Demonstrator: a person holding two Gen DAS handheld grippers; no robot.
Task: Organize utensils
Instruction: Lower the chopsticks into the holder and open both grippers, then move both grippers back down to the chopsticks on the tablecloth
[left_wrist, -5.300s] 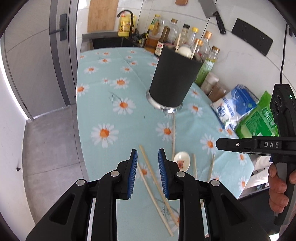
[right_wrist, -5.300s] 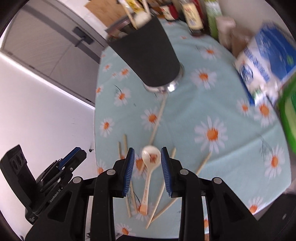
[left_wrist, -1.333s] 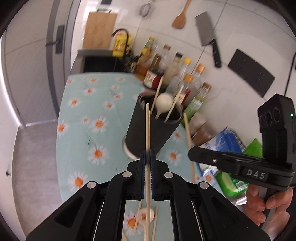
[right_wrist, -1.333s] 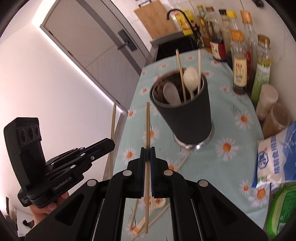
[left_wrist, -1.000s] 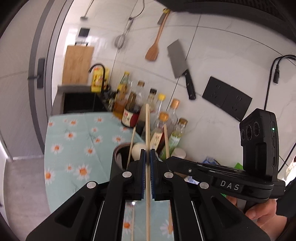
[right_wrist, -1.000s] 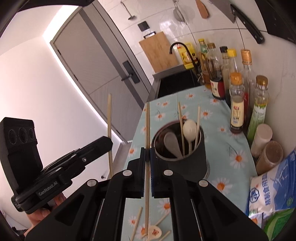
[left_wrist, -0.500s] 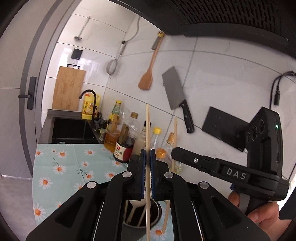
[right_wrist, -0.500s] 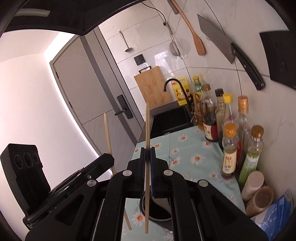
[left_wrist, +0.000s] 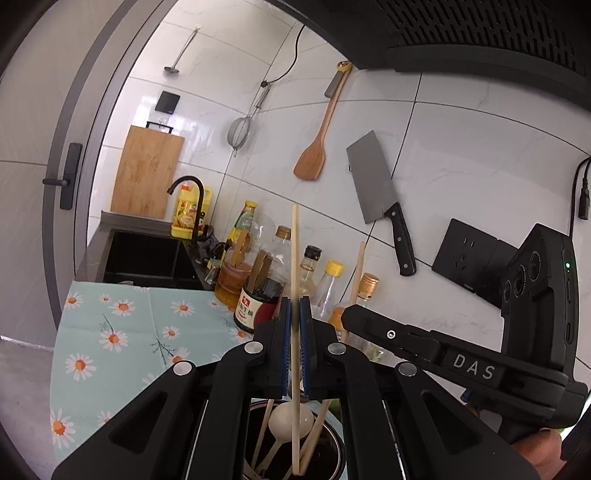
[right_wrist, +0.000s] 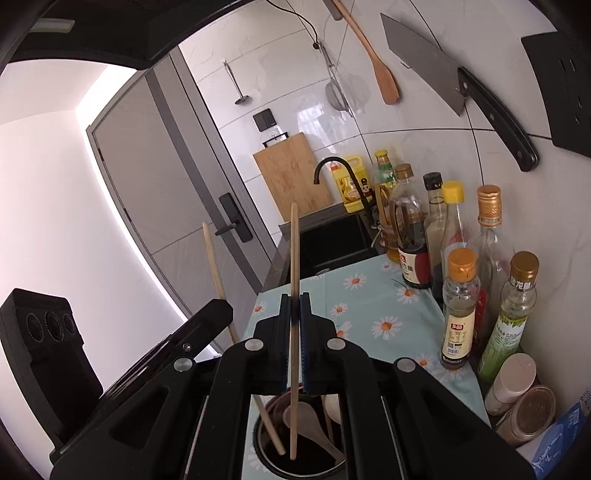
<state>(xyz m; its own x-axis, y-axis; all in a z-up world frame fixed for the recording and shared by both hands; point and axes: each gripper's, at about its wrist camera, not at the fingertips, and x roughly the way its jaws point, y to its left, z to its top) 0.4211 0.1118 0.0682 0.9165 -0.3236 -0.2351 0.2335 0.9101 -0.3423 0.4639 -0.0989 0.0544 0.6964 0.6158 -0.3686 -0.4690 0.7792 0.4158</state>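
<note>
Left gripper (left_wrist: 294, 343) first, seen from its own camera: its two blue pads are squeezed tight on a wooden chopstick (left_wrist: 294, 266). The stick stands straight up, and its bottom tip hangs down inside the dark utensil holder (left_wrist: 334, 452). A white spoon (left_wrist: 290, 417) and more sticks are already in there. To do this well, I think the person should keep the stick upright, lower it until the tip is deep in the holder, and only then let the pads come apart. Letting go too soon could make it tip out. The gripper points level toward the tiled wall, right above the holder. The right gripper's black body crosses just beside it, holding its own stick.

Right gripper (right_wrist: 294, 341) next, from its camera: its pads are clamped on a second chopstick (right_wrist: 294, 254), also straight up. The low end dips into the holder's mouth (right_wrist: 264, 456), next to a pale spoon (right_wrist: 308, 415). It should slide down gently so it does not knock the other things. This gripper also sits level over the holder, facing the sink and the sauce bottles (right_wrist: 460, 306). The left gripper shows at the left side with its stick poking up.
</note>
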